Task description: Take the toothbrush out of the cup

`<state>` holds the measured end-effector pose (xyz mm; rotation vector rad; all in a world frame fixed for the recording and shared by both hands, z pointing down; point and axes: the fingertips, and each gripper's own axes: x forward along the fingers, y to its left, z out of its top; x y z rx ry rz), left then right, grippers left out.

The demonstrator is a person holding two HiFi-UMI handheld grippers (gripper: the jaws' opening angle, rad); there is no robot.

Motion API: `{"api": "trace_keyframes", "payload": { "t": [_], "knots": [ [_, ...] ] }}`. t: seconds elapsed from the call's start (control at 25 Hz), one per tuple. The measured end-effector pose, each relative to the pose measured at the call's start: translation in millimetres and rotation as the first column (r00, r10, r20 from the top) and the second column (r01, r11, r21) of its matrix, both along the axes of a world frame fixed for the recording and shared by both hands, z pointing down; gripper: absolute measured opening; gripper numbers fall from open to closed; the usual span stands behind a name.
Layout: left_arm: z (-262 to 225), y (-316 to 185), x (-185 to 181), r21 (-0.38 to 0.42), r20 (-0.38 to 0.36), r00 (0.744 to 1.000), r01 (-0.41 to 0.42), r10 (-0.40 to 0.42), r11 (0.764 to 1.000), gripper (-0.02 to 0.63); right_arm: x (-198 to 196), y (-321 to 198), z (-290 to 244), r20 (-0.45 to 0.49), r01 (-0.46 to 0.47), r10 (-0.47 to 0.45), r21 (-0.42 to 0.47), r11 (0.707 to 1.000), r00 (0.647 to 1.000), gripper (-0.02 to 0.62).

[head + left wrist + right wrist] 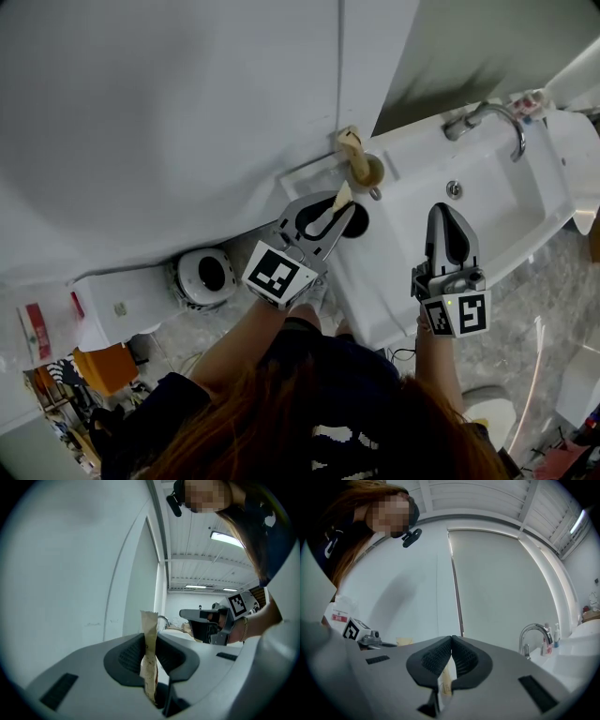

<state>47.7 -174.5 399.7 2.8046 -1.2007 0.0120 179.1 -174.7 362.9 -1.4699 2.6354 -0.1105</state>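
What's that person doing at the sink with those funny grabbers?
A person holds a gripper in each hand at a white sink. The left gripper has its jaws pinched on a paper-wrapped toothbrush, right by a dark cup on the sink's edge. The right gripper hangs over the basin with its jaws shut and nothing in them.

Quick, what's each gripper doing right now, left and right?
Left gripper: closed on the toothbrush, which is in a paper wrapper.
Right gripper: closed, with nothing between its tips.
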Motion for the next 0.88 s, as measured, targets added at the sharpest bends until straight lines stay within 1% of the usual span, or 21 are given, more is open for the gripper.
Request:
{"api": "trace_keyframes", "payload": {
  "t": [0.24, 0.44, 0.52, 0.6, 0.68, 0.88],
  "knots": [
    [-54.9, 11.6, -4.4, 0.068, -0.043, 0.999, 0.027, -0.024, 0.997, 0.075, 2.7, 5.3, -9.1, 0.002, -0.002, 0.002, 0.020, 1.000, 1.000, 0.014],
    [-88.8, 22.3, -22.3, 0.101, -0.061, 0.996, 0.068, -0.063, 0.993, 0.075, 5.6, 13.0, -16.1, 0.010, -0.007, 0.007, 0.033, 0.999, 1.000, 0.014],
    [-94.4, 26.1, -29.5, 0.115, -0.034, 0.997, 0.068, -0.065, 0.991, 0.075, 6.0, 16.8, -19.4, 0.016, -0.010, 0.009, 0.039, 0.999, 1.000, 0.014],
    [-93.2, 30.5, -37.5, 0.126, 0.020, 0.998, 0.061, -0.064, 0.990, 0.075, 4.9, 21.1, -23.1, 0.025, -0.009, 0.007, 0.045, 0.999, 1.000, 0.014],
    [-90.7, 33.9, -49.1, 0.125, 0.056, 0.994, 0.084, -0.091, 0.989, 0.075, 2.8, 26.0, -26.8, 0.031, 0.002, -0.004, 0.053, 0.999, 1.000, 0.014],
    [-91.8, 45.5, -73.4, 0.124, 0.067, 0.980, 0.176, -0.185, 0.977, 0.075, 5.0, 38.1, -32.8, 0.036, 0.038, -0.041, 0.071, 0.997, 0.999, 0.014]
  ]
}}
